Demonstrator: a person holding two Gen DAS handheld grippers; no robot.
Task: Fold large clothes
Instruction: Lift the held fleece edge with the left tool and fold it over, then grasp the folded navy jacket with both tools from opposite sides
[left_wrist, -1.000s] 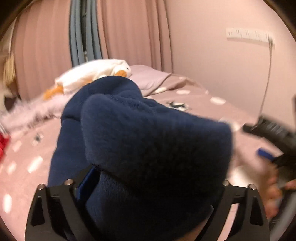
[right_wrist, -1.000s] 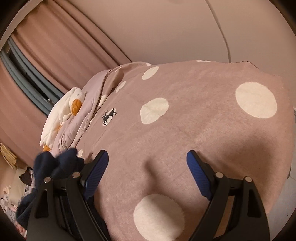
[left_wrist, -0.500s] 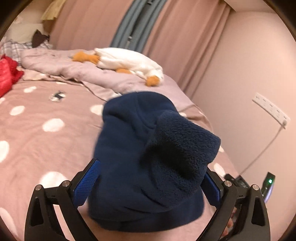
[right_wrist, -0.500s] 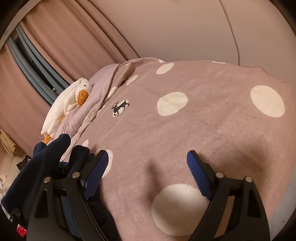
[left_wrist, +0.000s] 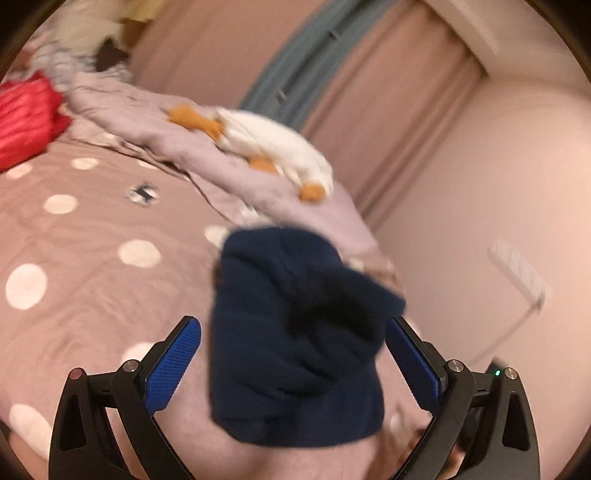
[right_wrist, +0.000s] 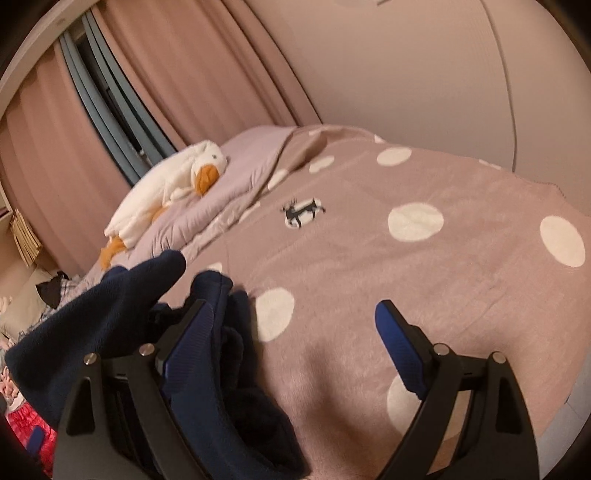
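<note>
A mauve fleece bedspread with white polka dots (right_wrist: 461, 280) covers the bed and fills the right wrist view from 3 to 6 o'clock. A lilac quilt (right_wrist: 207, 214) lies bunched at 10 o'clock, with a white plush goose with an orange beak (right_wrist: 173, 184) resting on it. Pleated pink curtains (right_wrist: 207, 70) hang at 12 o'clock, parted around a blue-grey strip (right_wrist: 107, 107). In the left wrist view a plain pink wall (left_wrist: 491, 206) carries a white power strip (left_wrist: 517, 269) at 3 o'clock, and a red cloth (left_wrist: 26, 122) sits at 10 o'clock.

Bare stretch of pink polka-dot fleece blanket (right_wrist: 424, 280) seen ahead of right gripper (right_wrist: 293, 345), unobstructed. Space between left gripper (left_wrist: 293, 363) pads filled by bunched navy fleece garment (left_wrist: 295, 343). White plush duck (left_wrist: 273, 147) lies beyond.
</note>
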